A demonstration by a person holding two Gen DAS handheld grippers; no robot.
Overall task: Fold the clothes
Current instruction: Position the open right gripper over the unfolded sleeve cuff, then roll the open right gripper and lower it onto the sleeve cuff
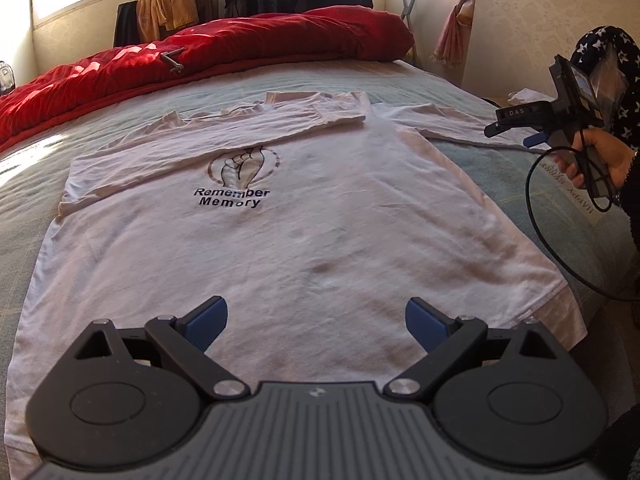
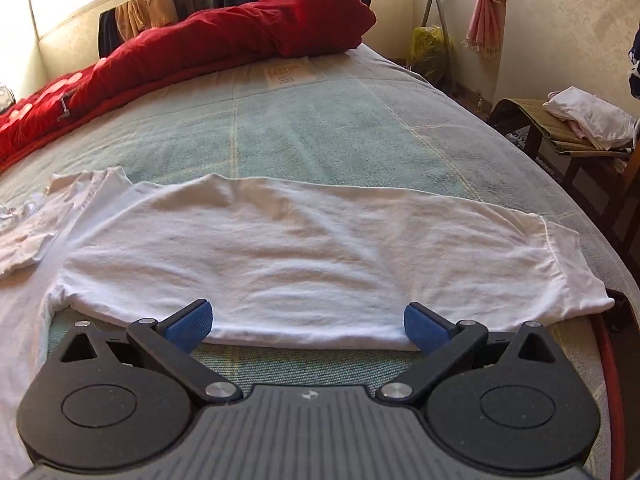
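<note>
A white T-shirt [image 1: 304, 232] with a black "Remember Memory" print [image 1: 232, 196] lies flat on the bed; its left sleeve is folded across the chest. My left gripper [image 1: 316, 324] is open and empty, hovering over the shirt's lower part. In the left wrist view my right gripper [image 1: 516, 132] is held by a hand beside the shirt's right sleeve. In the right wrist view the right gripper [image 2: 308, 324] is open and empty, its blue pads [image 2: 424, 328] at the near edge of the spread right sleeve [image 2: 320, 248].
The bed has a pale green cover [image 2: 320, 128]. A red duvet [image 1: 200, 56] is heaped along its far side. A bench with folded white clothes [image 2: 588, 120] stands to the right of the bed. A cable [image 1: 560, 248] hangs from the right gripper.
</note>
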